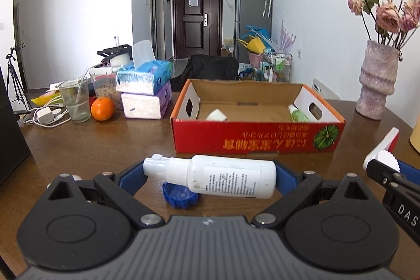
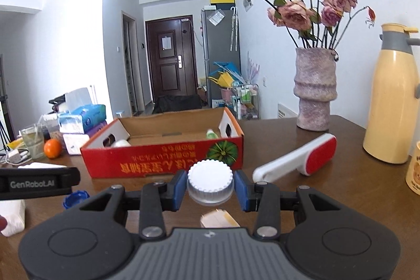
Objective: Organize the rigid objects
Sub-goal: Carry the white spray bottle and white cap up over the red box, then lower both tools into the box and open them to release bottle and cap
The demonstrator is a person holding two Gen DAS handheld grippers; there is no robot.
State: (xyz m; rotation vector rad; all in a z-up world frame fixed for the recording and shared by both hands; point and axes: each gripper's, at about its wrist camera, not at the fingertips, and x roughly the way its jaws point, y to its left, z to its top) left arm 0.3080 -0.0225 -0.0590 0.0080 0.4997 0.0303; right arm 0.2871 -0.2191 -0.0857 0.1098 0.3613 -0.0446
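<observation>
My left gripper [image 1: 210,176] is shut on a white spray bottle [image 1: 223,175], held sideways above the table, nozzle to the left. A blue cap [image 1: 179,196] lies on the table under it. My right gripper [image 2: 210,185] is shut on a small bottle with a ribbed white cap [image 2: 210,179], lifted above the table. It also shows at the right edge of the left wrist view [image 1: 388,162]. The red cardboard box [image 1: 258,139] stands open ahead, holding a white object [image 1: 216,115] and a green bottle [image 1: 298,114]. It also shows in the right wrist view [image 2: 168,162].
A white and red lint brush [image 2: 296,162] lies right of the box. A vase of dried roses [image 2: 315,88], a cream thermos [image 2: 393,96] and a mug [image 2: 414,169] stand at the right. An orange [image 1: 103,108], a glass [image 1: 74,102], tissue packs [image 1: 144,96] and chargers sit at the left.
</observation>
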